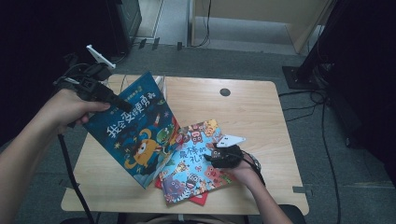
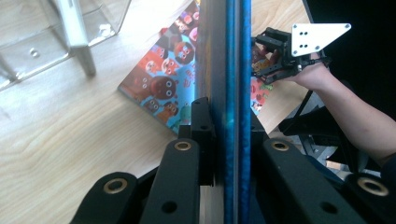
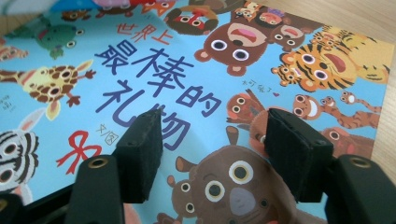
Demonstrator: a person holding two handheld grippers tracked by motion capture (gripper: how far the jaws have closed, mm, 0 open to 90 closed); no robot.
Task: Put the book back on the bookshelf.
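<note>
The left hand-held gripper (image 1: pixel 113 99) is pinching the blue book (image 1: pixel 136 130) at its upper left edge, and the book hangs tilted above the left half of the surface (image 1: pixel 261 112), its cover facing the high view camera. Its lower corner reaches down over the animal book (image 1: pixel 198 161), which lies flat near the front middle of the surface. In the left gripper view the blue book (image 2: pixel 232 70) runs edge-on straight up between the two black jaws, which are pressed tight against its two faces. Beyond it lie the animal book (image 2: pixel 166 81) and, at the upper left, a clear plastic stand (image 2: pixel 88 28) resting on the wood.

The right hand-held gripper (image 1: pixel 215 155) hovers over the right part of the animal book, the hand (image 1: pixel 243 170) behind it coming in from the front right edge. In the right gripper view its jaws are spread apart, with the animal book's cover (image 3: pixel 205 74) showing in the gap between them; the pads press on nothing. The jaws point down at the cover from close by, over the large Chinese title and the brown bear drawing. Whether their tips touch the cover cannot be told.

A red book (image 1: pixel 200 199) peeks out from under the animal book's front edge. The left gripper view also catches the right hand-held gripper (image 2: pixel 264 65) farther off, with its grey plate on top, poised over the animal book's far side.
</note>
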